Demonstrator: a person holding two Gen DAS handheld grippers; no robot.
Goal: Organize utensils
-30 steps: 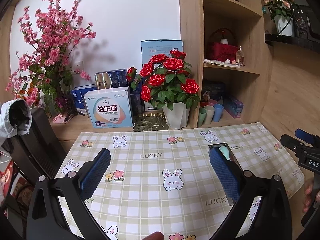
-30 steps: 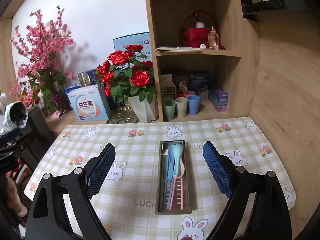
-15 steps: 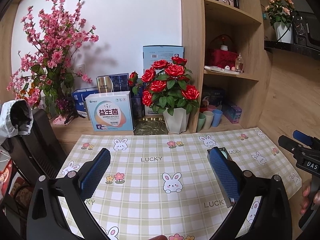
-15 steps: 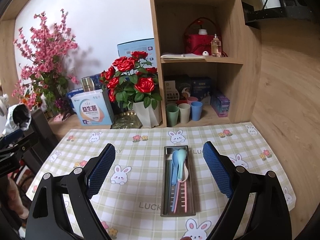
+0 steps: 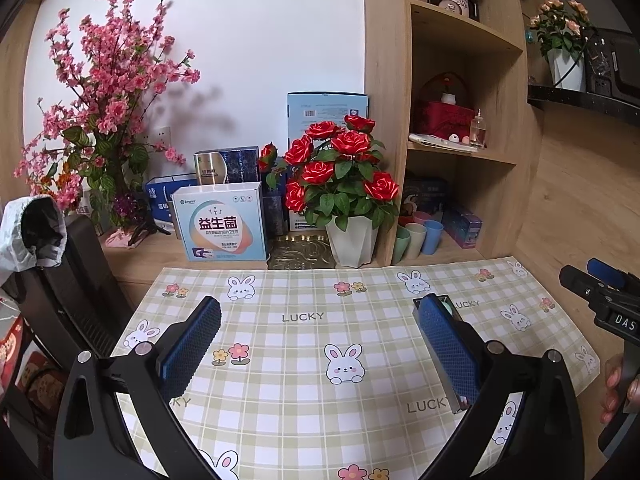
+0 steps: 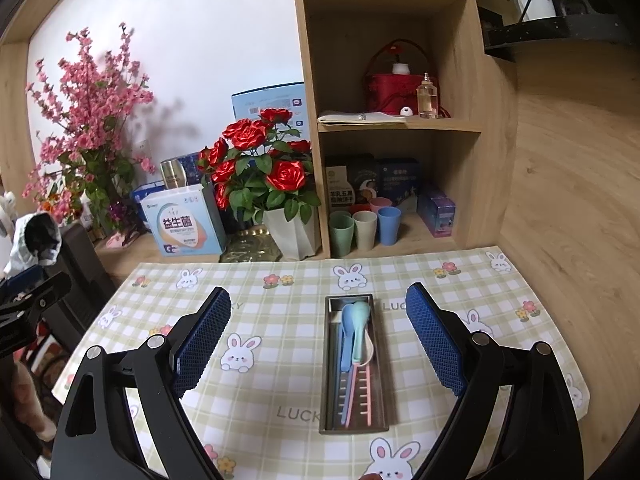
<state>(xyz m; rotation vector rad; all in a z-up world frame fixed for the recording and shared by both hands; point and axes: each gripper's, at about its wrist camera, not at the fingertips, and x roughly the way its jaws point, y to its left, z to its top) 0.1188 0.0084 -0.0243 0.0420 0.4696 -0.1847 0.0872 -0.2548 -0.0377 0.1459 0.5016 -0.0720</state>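
Both sets of jaws stand wide and hold nothing. Between the right gripper's (image 6: 318, 336) jaws, below them on the bench, lies the metal tray (image 6: 329, 368) with spoons (image 6: 354, 326) and chopsticks (image 6: 352, 392) already gathered lengthwise, probably sorted. The left gripper (image 5: 318, 344) hovers over bare checked cloth (image 5: 288, 360). Beyond, cups (image 6: 364, 230) and a rose pot (image 6: 290, 236) stand well clear.
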